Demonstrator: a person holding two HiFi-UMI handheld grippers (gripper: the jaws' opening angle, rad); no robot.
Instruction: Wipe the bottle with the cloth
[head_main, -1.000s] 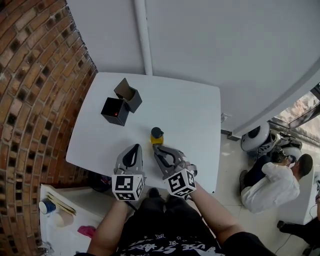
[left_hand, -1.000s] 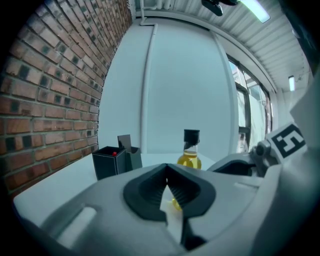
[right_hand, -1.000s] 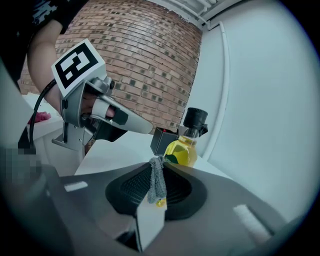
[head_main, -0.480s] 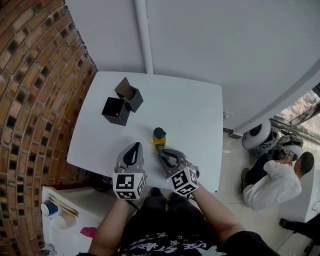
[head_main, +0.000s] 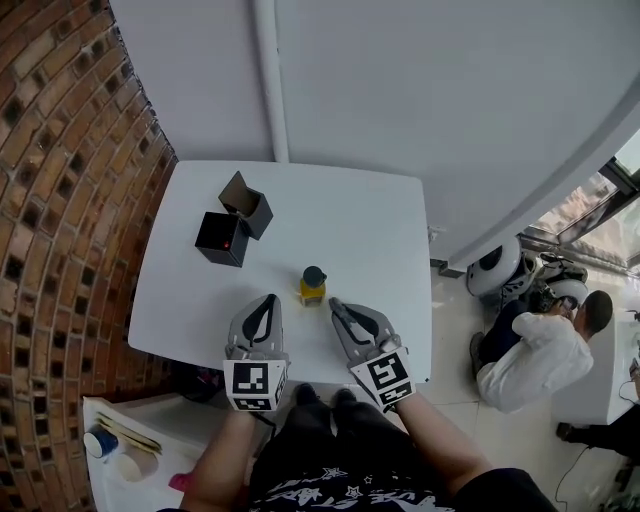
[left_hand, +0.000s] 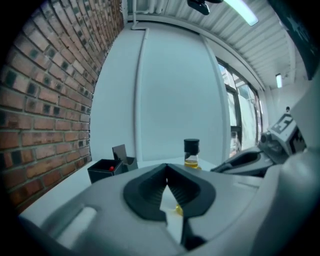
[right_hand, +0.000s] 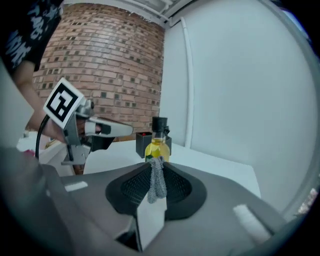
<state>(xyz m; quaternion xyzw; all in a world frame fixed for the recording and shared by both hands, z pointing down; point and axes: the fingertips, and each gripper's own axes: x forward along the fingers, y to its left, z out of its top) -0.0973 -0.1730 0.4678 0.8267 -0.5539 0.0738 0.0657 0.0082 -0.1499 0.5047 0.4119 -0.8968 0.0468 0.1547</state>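
Note:
A small bottle (head_main: 313, 286) of yellow liquid with a dark cap stands upright on the white table (head_main: 380, 230). Both grippers sit just on my side of it, apart from it. My left gripper (head_main: 268, 300) is to the bottle's lower left, jaws closed with nothing between them. My right gripper (head_main: 335, 304) is to its lower right. In the right gripper view, the right gripper (right_hand: 156, 163) is shut on a strip of grey mesh cloth (right_hand: 157, 182), with the bottle (right_hand: 158, 143) straight ahead. The left gripper view shows the bottle (left_hand: 191, 153) ahead, slightly to the right.
Two black boxes (head_main: 232, 222), one open with a raised lid, stand at the table's back left. A brick wall (head_main: 70, 200) runs along the left and a white wall behind. A person (head_main: 535, 350) sits on the floor to the right. A shelf with cups (head_main: 110, 445) is at the lower left.
The right gripper was up against the bottle and has drawn back toward me. The left gripper also pulled back a little. The bottle now stands free.

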